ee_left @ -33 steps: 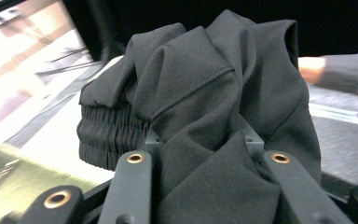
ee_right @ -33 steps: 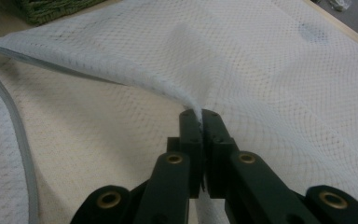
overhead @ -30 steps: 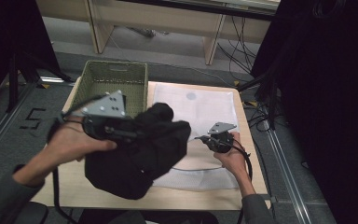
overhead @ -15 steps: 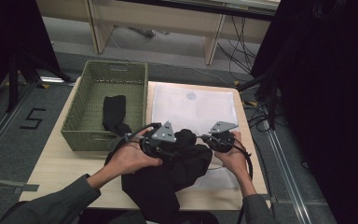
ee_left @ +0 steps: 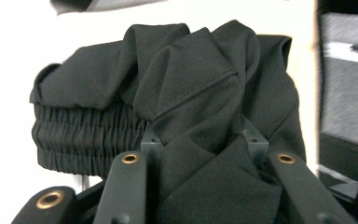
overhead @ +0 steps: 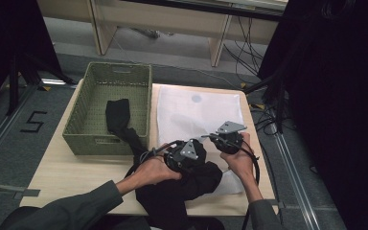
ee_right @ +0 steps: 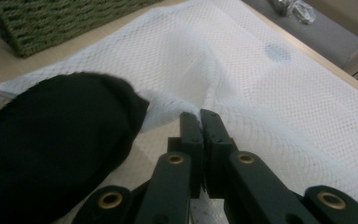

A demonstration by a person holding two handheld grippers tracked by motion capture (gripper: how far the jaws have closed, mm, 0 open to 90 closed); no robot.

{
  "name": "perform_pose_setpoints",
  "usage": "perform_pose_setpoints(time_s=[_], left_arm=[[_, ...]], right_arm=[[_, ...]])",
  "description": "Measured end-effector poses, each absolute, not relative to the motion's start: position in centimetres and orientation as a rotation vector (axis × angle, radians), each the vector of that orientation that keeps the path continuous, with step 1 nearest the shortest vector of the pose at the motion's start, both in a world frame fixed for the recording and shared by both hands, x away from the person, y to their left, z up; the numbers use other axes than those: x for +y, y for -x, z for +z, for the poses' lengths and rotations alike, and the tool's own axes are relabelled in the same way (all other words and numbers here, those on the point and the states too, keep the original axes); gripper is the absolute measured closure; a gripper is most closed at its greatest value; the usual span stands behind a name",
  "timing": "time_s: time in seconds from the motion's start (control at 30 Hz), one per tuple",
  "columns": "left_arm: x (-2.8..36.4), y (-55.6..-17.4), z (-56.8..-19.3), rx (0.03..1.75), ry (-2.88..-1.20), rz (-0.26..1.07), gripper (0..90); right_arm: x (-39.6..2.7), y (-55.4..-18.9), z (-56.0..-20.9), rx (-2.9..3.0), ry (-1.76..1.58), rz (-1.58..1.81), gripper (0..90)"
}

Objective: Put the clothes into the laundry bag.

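The left gripper (overhead: 184,155) holds a bundle of black garment (ee_left: 200,107); in the left gripper view the cloth is bunched between its jaws, which press on it from both sides, partly apart. In the high view this garment lies at the near edge of the tabletop (overhead: 52,172), around 6 o'clock, and part of it rests on the near end of the white mesh bag (overhead: 199,108). The right gripper (overhead: 226,136) is just beside the left one, at about 3 o'clock from it. Its jaws are closed tight on a raised fold of the mesh bag's edge, as the right gripper view shows (ee_right: 200,122), and the black garment (ee_right: 51,144) sits at 9 o'clock from these jaws, touching the mesh. The mesh bag is spread flat over the right half of the tabletop, toward 12 o'clock from the hands. A green woven basket (overhead: 76,124) stands on the left half, just beside the bag, and another dark piece of clothing (overhead: 117,117) hangs over its near wall, reaching toward the bundle.
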State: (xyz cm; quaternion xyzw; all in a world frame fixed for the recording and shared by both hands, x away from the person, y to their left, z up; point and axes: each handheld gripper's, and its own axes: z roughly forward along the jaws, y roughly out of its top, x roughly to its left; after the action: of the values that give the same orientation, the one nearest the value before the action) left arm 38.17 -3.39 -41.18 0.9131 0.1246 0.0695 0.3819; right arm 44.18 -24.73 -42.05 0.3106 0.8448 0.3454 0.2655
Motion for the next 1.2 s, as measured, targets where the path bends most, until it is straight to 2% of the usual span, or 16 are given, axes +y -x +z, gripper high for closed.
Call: perform_pose_setpoints(time_s=[0.2, 0.37, 0.5, 0.67, 0.77, 0.87, 0.97, 1.1, 1.2], left_arm=[[-3.5, -37.6, -40.3, 0.314, -2.283, 0.148, 63.9], [-4.0, -40.6, -42.7, 0.394, -2.338, 0.186, 62.2], [-3.8, -42.9, -44.6, 0.612, -2.225, 0.041, 52.6], [-1.9, -42.8, -41.6, 0.624, -2.189, 0.034, 30.7], [-0.1, -42.5, -39.6, 0.614, -2.165, 0.067, 26.5], [3.2, -42.5, -37.5, 0.620, -2.119, 0.102, 24.7], [7.5, -42.8, -36.0, 0.706, -2.060, 0.172, 25.0], [12.8, -43.6, -36.1, 0.869, -2.052, 0.320, 25.4], [15.2, -44.1, -38.1, 0.936, -2.052, 0.280, 25.4]], right_arm=[[-24.4, -43.9, -41.1, 2.263, -0.849, 1.001, 89.6], [-23.7, -43.5, -40.3, 2.270, -0.814, 1.021, 89.6], [-23.3, -43.5, -40.6, 2.293, -0.784, 1.005, 89.6], [-23.4, -43.7, -41.3, 2.312, -0.802, 0.988, 89.5], [-23.4, -43.6, -41.3, 2.305, -0.797, 0.992, 89.5], [-23.4, -43.4, -41.1, 2.314, -0.778, 1.002, 89.5], [-23.5, -43.5, -41.2, 2.310, -0.784, 1.005, 89.5], [-23.5, -43.5, -41.4, 2.325, -0.798, 0.996, 89.4], [-23.4, -43.5, -41.5, 2.330, -0.798, 0.987, 89.4]])
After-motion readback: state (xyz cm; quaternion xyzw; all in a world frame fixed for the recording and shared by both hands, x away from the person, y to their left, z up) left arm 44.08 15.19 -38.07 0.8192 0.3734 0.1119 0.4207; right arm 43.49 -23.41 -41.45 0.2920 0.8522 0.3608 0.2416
